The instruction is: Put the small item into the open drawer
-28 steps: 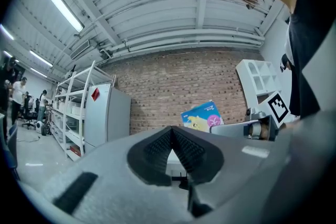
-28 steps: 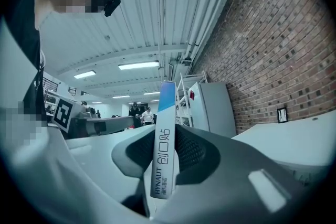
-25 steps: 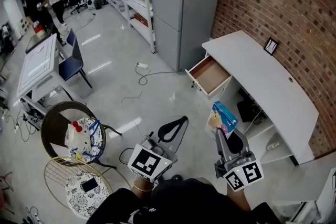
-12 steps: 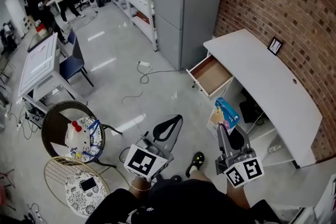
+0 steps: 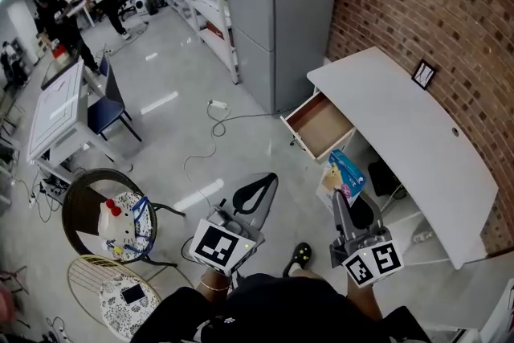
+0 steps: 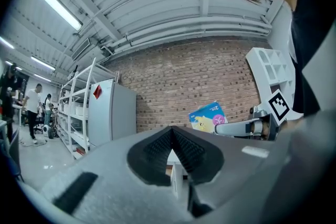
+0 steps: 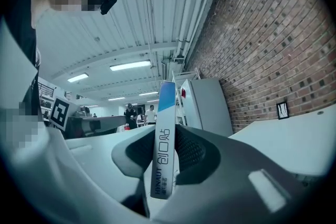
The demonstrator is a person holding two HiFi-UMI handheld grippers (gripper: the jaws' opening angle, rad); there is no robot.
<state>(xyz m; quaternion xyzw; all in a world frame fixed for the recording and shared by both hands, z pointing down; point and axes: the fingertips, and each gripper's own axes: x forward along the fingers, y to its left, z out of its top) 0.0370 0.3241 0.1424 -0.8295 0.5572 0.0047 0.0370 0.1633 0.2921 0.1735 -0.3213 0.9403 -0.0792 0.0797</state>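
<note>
Carry step, box not yet at the drawer.

- Right gripper (image 5: pixel 337 195): jaws partly apart, clamped on a small bandage box (image 5: pixel 344 176). Its own view shows the flat carton edge-on, upright, pinched between both pads at its lower half.
- Left gripper (image 5: pixel 265 185): jaws closed on each other, nothing between them. It is held low at the left, well apart from the desk.
- Open drawer (image 5: pixel 320 127): pulled out from the far left end of the white desk (image 5: pixel 401 124), and looks bare inside.
- The box hangs in the air just near of the drawer, beside the desk's left edge and not over the opening.

Next, as I judge it: move the right gripper farther until the box sits above the drawer, lower it past the rim, then spread the jaws. The drawer is shallow, so watch that the tall carton clears the desk's edge.
</note>
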